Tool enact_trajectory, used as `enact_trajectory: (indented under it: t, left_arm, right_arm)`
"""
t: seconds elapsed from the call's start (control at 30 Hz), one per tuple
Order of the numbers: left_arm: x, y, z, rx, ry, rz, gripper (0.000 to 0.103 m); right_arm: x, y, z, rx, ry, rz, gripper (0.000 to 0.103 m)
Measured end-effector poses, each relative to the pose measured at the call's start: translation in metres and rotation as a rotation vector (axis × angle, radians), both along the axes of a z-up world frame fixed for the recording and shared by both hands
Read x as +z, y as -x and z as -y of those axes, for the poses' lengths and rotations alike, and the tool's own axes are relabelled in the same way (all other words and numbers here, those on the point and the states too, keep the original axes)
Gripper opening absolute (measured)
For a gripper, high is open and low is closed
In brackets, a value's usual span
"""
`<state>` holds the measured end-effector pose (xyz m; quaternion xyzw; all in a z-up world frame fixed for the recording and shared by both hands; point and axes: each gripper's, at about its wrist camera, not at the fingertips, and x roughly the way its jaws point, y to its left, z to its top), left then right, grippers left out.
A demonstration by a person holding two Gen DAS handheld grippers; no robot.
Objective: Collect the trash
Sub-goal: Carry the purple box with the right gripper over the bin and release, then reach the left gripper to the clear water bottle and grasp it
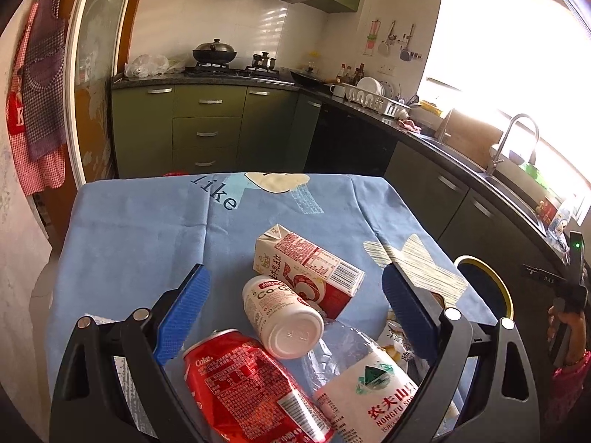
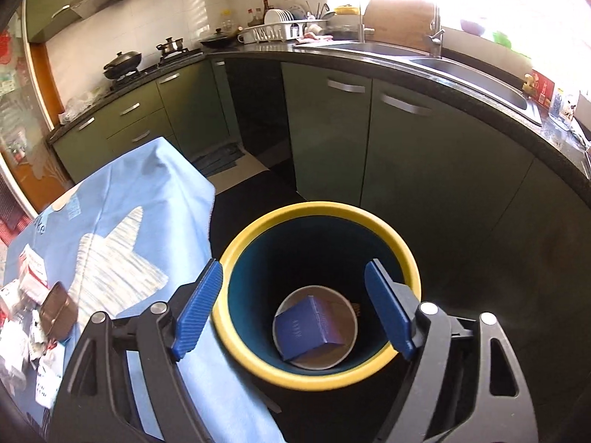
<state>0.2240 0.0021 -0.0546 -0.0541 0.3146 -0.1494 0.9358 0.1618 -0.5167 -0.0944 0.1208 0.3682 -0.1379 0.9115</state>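
In the left wrist view my left gripper (image 1: 295, 277) is open above trash on a blue cloth table (image 1: 140, 243): a crushed red Coke can (image 1: 251, 387), a white Co-Q bottle (image 1: 280, 317), a milk carton (image 1: 306, 265) and a crumpled Nongfu Spring water bottle (image 1: 369, 395). The can, the white bottle and the water bottle lie between the fingers, untouched. In the right wrist view my right gripper (image 2: 295, 273) is open and empty over a yellow-rimmed blue trash bin (image 2: 406, 258). A blue box (image 2: 314, 328) lies at the bin's bottom.
The bin (image 1: 495, 288) stands on the dark floor beside the table's right edge. More wrappers and a small dark tin (image 2: 55, 313) lie on the table. Green kitchen cabinets (image 2: 369, 140) and a sink counter (image 2: 461, 70) lie beyond.
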Motion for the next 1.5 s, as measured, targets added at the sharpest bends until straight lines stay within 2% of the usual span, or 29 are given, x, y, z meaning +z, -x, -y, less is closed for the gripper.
enact_trajectory:
  t: [0.13, 0.3, 0.57, 0.73, 0.9, 0.97, 1.17, 1.37, 1.5]
  left_arm:
    - [0.012, 0.017, 0.015, -0.023, -0.043, -0.019, 0.093]
    - [0.021, 0.044, 0.034, -0.035, -0.085, -0.082, 0.094]
    - [-0.002, 0.082, 0.079, -0.033, -0.165, -0.128, 0.095]
    - [-0.021, 0.081, 0.095, -0.04, -0.202, -0.173, 0.095]
    - [-0.019, 0.061, 0.103, -0.02, -0.263, -0.202, 0.094]
    - [-0.02, 0.049, 0.106, -0.027, -0.284, -0.25, 0.092]
    - [-0.029, 0.011, 0.11, -0.083, -0.295, -0.479, 0.078]
    - [-0.039, -0.009, 0.108, -0.085, -0.321, -0.622, 0.071]
    - [-0.051, -0.018, 0.104, -0.067, -0.305, -0.722, 0.069]
  right_arm:
    - [0.001, 0.012, 0.001, 0.018, -0.028, 0.031, 0.077]
    - [-0.004, 0.022, 0.002, 0.036, -0.067, 0.064, 0.077]
    - [-0.019, 0.021, 0.001, 0.09, -0.153, 0.075, 0.077]
    - [-0.023, 0.022, 0.0, 0.119, -0.176, 0.083, 0.077]
    - [-0.027, 0.022, 0.0, 0.133, -0.198, 0.087, 0.077]
    - [-0.03, 0.022, 0.001, 0.135, -0.205, 0.082, 0.077]
    - [-0.036, 0.021, 0.004, 0.142, -0.232, 0.082, 0.077]
    - [-0.044, 0.017, 0.004, 0.153, -0.256, 0.071, 0.077]
    - [-0.048, 0.016, 0.005, 0.158, -0.27, 0.067, 0.077]
